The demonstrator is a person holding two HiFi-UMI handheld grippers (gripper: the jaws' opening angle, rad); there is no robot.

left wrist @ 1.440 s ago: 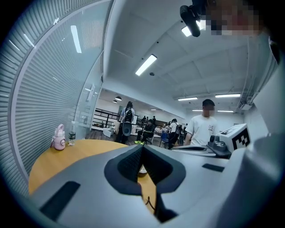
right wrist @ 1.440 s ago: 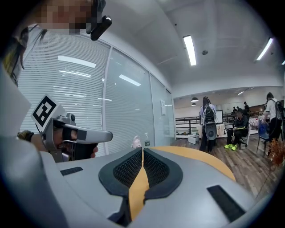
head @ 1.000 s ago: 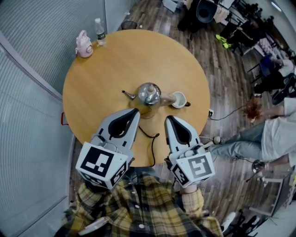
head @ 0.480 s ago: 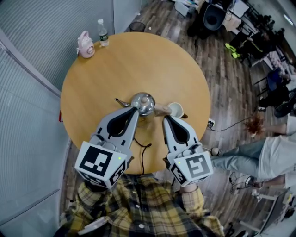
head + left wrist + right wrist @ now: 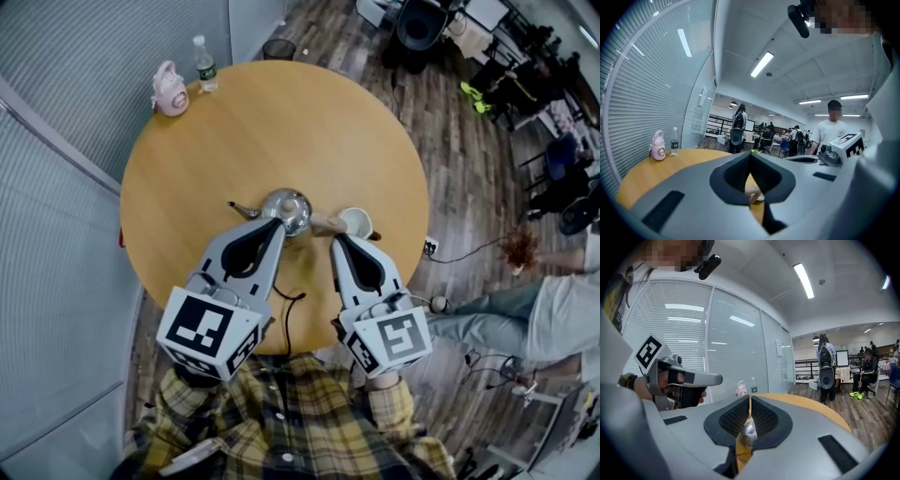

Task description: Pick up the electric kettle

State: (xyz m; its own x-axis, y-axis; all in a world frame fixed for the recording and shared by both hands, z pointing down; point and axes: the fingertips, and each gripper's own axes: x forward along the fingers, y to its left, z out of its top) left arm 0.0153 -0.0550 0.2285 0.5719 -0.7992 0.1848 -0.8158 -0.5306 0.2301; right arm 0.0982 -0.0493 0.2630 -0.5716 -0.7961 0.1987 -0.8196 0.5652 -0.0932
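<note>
Two grippers were noted in the head view over the near side of a round table (image 5: 281,122). The left gripper (image 5: 277,222) was tipped just beside the electric kettle (image 5: 286,208) at the table's middle, and the right gripper (image 5: 336,239) near a white cup (image 5: 356,222). Left gripper view: jaws were found closed tip to tip, nothing caught. Right gripper view: jaws were pressed together, empty; the kettle was glimpsed beyond them.
</note>
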